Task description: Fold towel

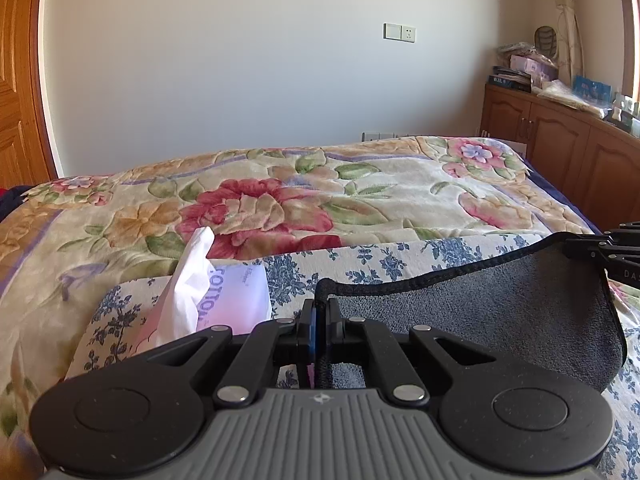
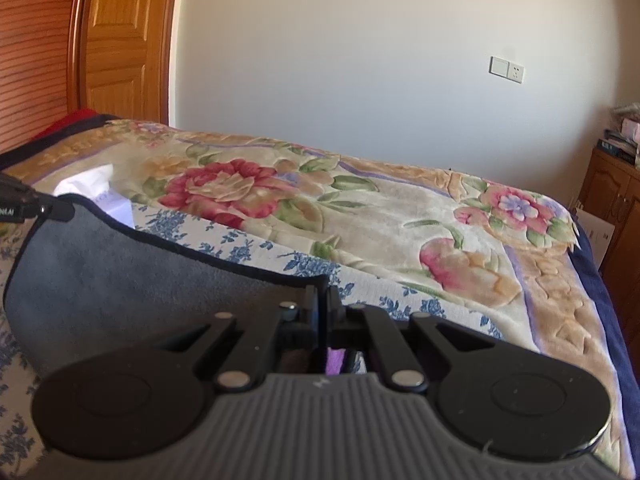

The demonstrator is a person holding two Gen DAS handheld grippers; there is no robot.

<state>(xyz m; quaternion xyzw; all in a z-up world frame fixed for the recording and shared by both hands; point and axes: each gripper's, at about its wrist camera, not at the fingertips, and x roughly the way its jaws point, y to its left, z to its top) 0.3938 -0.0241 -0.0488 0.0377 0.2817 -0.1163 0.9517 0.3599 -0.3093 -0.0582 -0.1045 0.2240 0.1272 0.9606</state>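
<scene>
A grey towel (image 1: 500, 312) with a black stitched hem hangs stretched between my two grippers above the bed. My left gripper (image 1: 320, 304) is shut on the towel's left corner. The right gripper shows at the right edge of the left wrist view (image 1: 600, 248), gripping the other corner. In the right wrist view the same towel (image 2: 140, 280) spreads to the left, and my right gripper (image 2: 323, 296) is shut on its near corner. The left gripper shows at the far left there (image 2: 32, 206).
A tissue pack (image 1: 208, 292) with a white tissue sticking up lies on a blue floral cloth (image 1: 360, 260). A flowered blanket (image 1: 280, 200) covers the bed. A wooden cabinet (image 1: 560, 140) with clutter stands at the right, a wooden door (image 2: 116, 40) at the left.
</scene>
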